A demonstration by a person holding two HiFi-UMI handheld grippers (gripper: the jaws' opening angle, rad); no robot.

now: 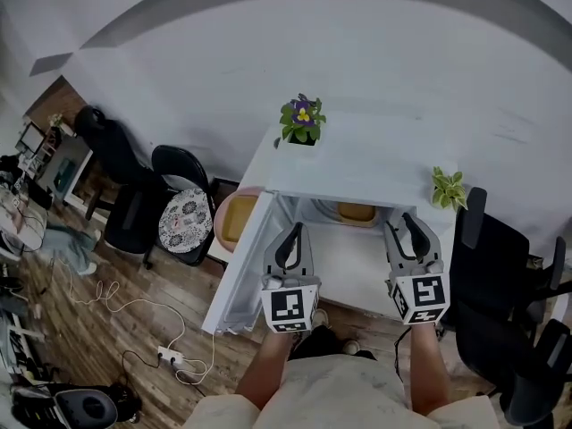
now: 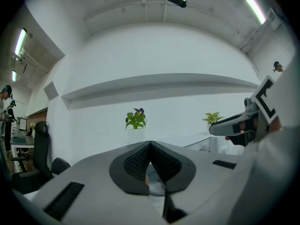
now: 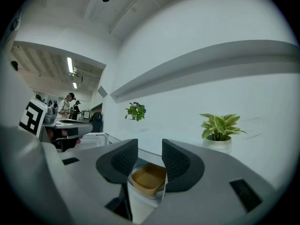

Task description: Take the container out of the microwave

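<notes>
The microwave (image 1: 357, 164) stands white and boxy in the head view, its door (image 1: 239, 271) swung wide open on the left side. Inside the open cavity, toward the back, sits the container (image 1: 357, 211), a shallow yellow-tan tub, untouched by either tool.

The left gripper (image 1: 294, 232) hangs in front of the opening, just beside the open door. Its own view tells the story: the left gripper (image 2: 150, 146) has its jaws pressed together at the tips, with nothing caught between them.

Over on the other side, the right gripper (image 1: 403, 222) points into the cavity, near the container but apart from it. In the right gripper view the right gripper (image 3: 149, 146) has its jaws parted a modest way, and the container (image 3: 149, 178) shows through that gap, lying beyond and below the jaws, not gripped.

On top of the microwave, a potted flower (image 1: 302, 121) with purple and yellow blooms stands at the back left corner, and a small leafy plant (image 1: 447, 189) at the right edge. A black chair (image 1: 183, 204) with a patterned cushion stands off to the left on the wooden floor (image 1: 80, 329).
</notes>
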